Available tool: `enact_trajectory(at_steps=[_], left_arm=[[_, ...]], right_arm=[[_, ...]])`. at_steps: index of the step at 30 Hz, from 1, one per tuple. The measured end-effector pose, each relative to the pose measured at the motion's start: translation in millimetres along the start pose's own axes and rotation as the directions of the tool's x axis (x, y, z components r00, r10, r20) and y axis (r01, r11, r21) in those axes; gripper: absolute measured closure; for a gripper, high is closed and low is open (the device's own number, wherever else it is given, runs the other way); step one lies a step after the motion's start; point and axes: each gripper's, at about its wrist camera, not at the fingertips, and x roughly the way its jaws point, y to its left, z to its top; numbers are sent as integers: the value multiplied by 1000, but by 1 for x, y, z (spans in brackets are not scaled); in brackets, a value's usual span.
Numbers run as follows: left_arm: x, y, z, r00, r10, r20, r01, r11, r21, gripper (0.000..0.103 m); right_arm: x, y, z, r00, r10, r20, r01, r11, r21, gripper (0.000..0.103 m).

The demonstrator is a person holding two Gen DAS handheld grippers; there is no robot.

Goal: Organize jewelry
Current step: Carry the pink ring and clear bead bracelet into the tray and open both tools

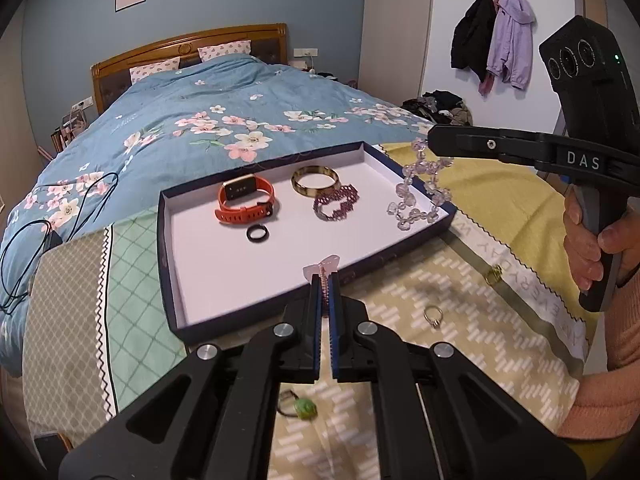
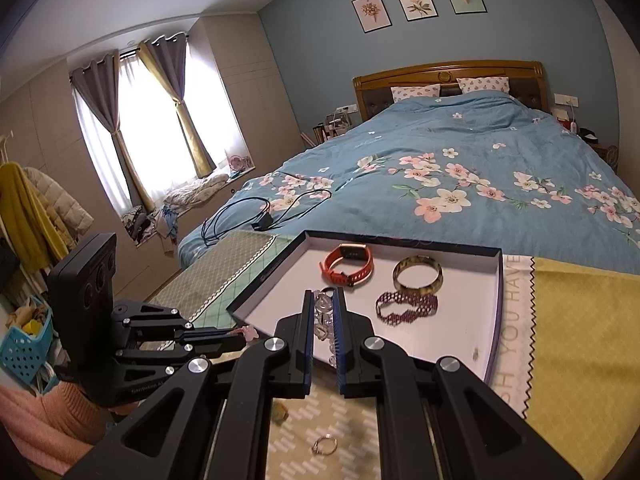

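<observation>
A dark-rimmed white tray lies on the bed. In it are an orange watch, an amber bangle, a purple beaded bracelet and a black ring. My left gripper is shut on a pink pendant necklace at the tray's near rim. My right gripper is shut on a clear crystal bead bracelet that hangs over the tray's right side.
On the patterned cloth near the tray lie a silver ring, a gold ring and a green pendant. A black cable lies on the blue floral quilt.
</observation>
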Motion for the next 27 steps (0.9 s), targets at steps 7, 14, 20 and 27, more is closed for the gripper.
enact_trajectory(at_steps=[7,14,20,27], left_arm=[[18,13,10,1000,2,-16,-3,1000,-28,100],[32,20,19,999,21,-31,-22,999,-26,100],[44,25,25,999,24,-45,-25,999,-34,100],[57,30,27,997,39,-68,-41,998,-40,100]], right_arm=[[22,-11,9,1000,3,-19,-2,1000,28,95],[35,-17,8,999,-10,-41,12,999,40,96],[44,-23,10,998,-17,-56,20,998,54,95],[55,-29,9,997,-10,-81,16,997,70,96]])
